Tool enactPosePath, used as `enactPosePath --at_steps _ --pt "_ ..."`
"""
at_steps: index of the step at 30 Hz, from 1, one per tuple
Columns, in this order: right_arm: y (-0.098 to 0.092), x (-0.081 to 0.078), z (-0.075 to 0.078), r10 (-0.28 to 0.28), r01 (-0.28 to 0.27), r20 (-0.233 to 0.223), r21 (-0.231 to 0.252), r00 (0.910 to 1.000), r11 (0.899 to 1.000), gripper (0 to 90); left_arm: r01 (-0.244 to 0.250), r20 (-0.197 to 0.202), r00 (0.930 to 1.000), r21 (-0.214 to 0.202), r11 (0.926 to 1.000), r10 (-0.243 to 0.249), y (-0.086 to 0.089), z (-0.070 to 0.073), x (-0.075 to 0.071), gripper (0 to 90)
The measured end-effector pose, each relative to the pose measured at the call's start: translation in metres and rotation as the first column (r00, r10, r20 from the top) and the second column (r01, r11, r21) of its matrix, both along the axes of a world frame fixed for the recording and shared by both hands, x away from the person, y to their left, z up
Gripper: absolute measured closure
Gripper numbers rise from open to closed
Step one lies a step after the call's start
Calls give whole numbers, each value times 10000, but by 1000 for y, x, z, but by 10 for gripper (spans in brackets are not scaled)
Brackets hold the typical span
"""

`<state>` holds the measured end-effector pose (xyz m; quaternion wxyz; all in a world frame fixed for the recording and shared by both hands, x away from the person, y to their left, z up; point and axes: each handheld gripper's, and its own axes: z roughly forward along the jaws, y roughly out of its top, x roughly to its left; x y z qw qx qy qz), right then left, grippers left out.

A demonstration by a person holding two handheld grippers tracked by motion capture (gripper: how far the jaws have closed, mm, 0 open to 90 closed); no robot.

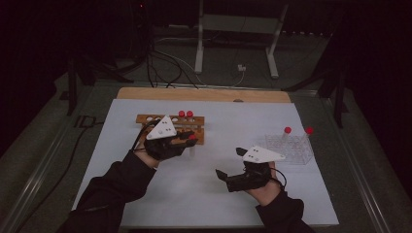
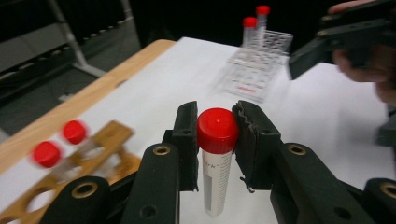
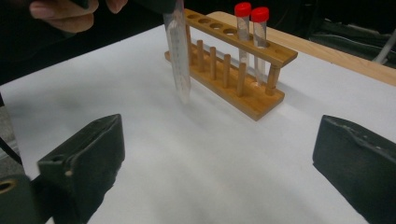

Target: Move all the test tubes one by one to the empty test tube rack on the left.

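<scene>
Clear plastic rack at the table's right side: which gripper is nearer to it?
Right. The right gripper hovers just beside the clear plastic rack, jaws open and empty. The left gripper is farther off by the wooden rack, shut on a red-capped tube.

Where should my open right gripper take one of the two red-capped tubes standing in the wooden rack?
Grip a red-capped tube just under its cap, on the stretch that stands clear above the top rail of the wooden rack. Come from above or the open front, fingers either side. The tubes stand upright and close together, so take the outer one first and lift straight up.
</scene>
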<state>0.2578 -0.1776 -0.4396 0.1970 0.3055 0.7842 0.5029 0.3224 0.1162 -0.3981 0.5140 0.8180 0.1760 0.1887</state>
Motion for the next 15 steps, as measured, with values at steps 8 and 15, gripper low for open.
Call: enactPosePath --at_steps 8,15 --pt "-6 3 -1 210 -205 -190 275 9996 9994 0 -845 158 9963 -139 9963 847 18 8 13 718" --pt "-7 3 0 174 -173 -51 187 9998 9997 0 -1392 312 9897 -205 9900 1398 29 14 24 718"
